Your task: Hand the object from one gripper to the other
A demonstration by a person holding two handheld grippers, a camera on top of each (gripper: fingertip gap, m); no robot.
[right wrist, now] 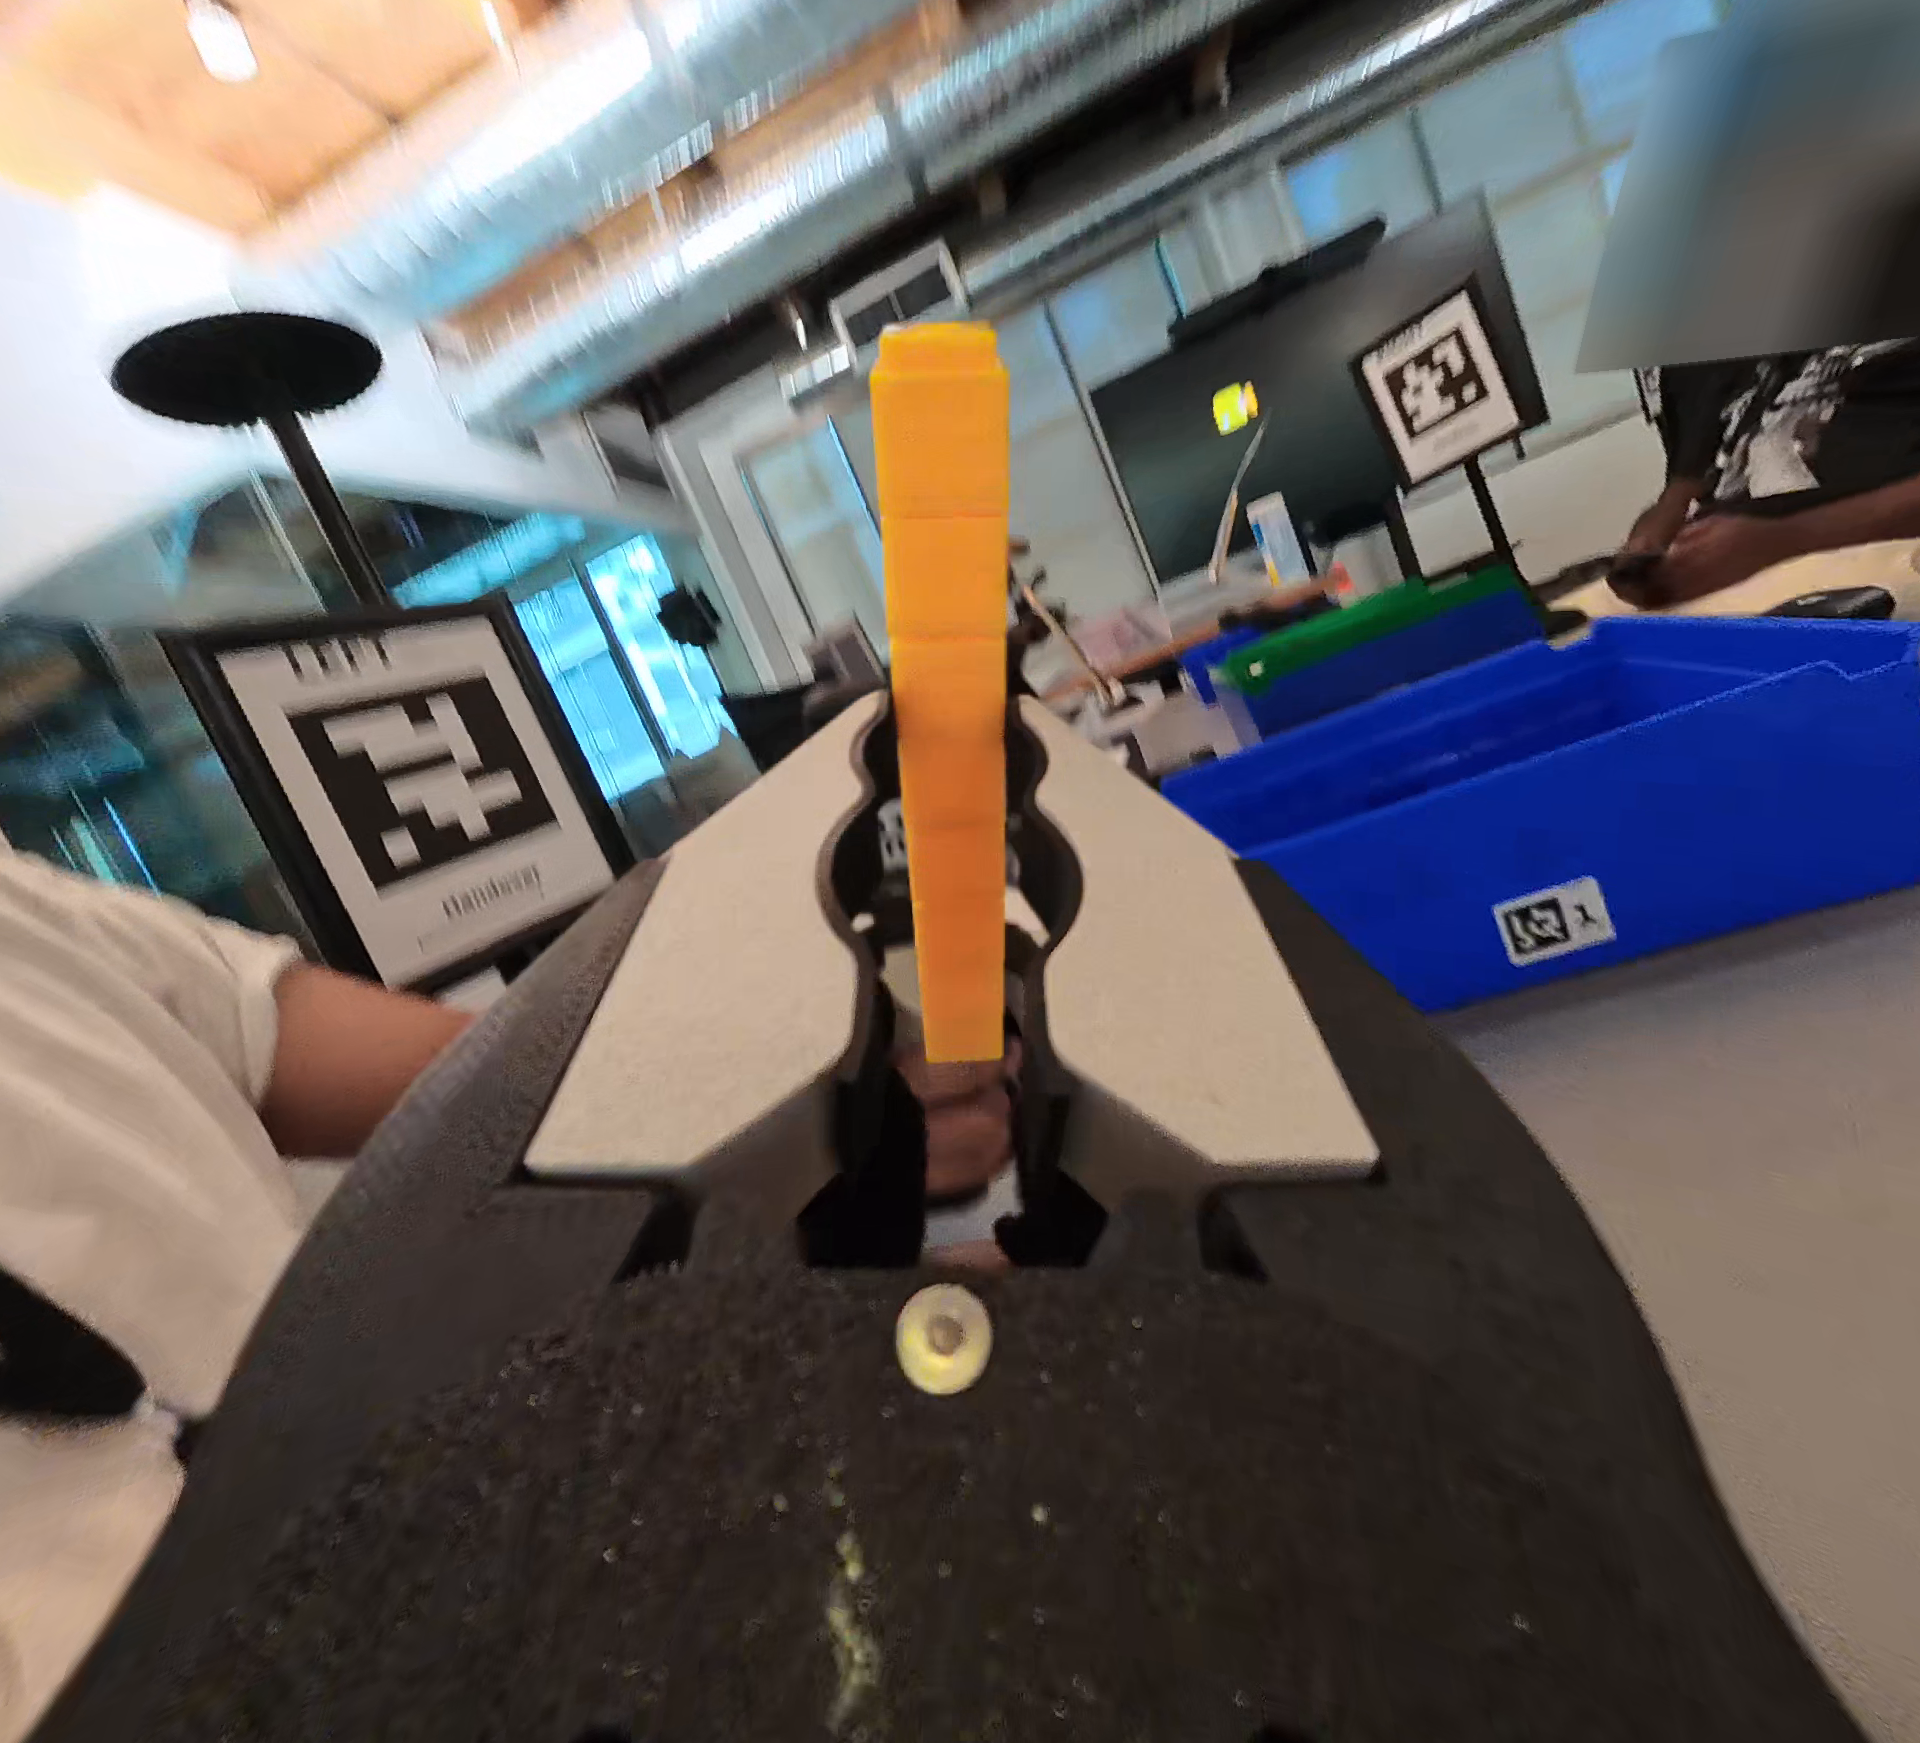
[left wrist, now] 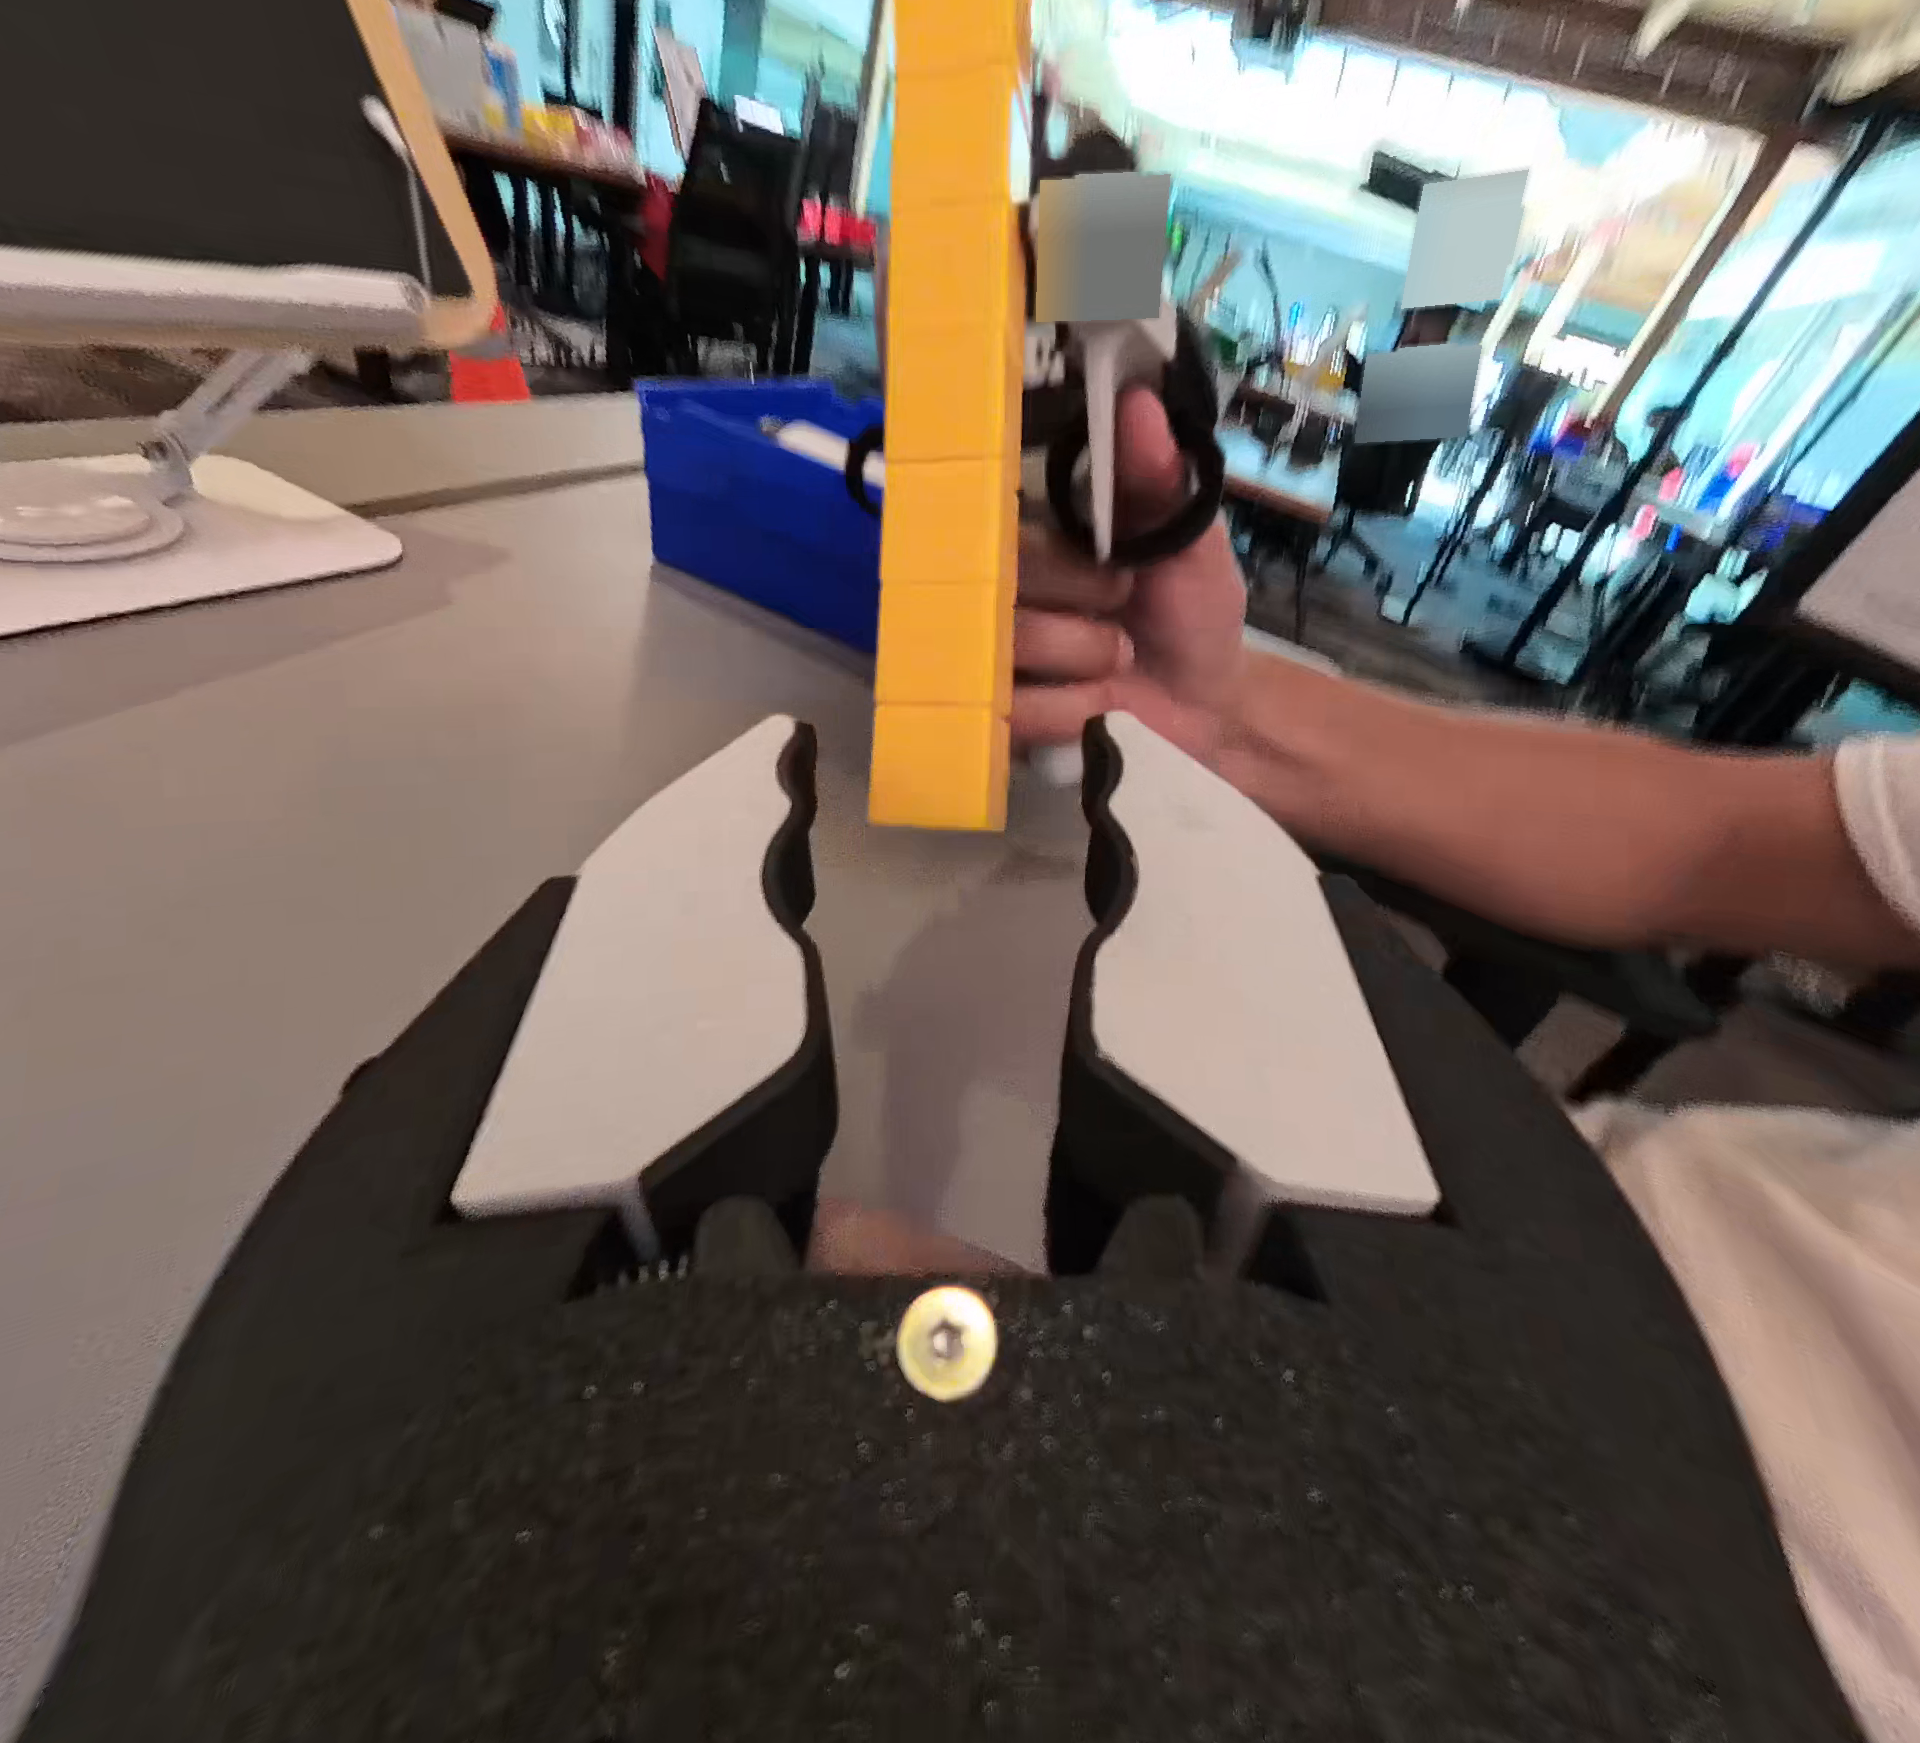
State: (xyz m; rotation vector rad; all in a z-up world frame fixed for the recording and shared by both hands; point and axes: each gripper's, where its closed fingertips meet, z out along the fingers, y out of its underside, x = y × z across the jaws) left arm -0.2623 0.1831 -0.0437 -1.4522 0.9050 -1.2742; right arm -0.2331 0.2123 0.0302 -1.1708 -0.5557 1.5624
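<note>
Your right gripper [right wrist: 951,737] clamped the upright yellow block rod [right wrist: 948,706]; your left gripper [left wrist: 948,743] stood spread apart below it.

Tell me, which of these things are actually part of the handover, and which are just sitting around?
In use:
- yellow block stick
- right gripper, shut on the stick
- left gripper, open just below the stick's lower end

Just lying about:
- blue bin
- tablet on a stand
- patterned marker boards
- grey table

Matt plastic bar [right wrist: 951,758] (segmented); glossy blue bin [right wrist: 1621,820].
</note>
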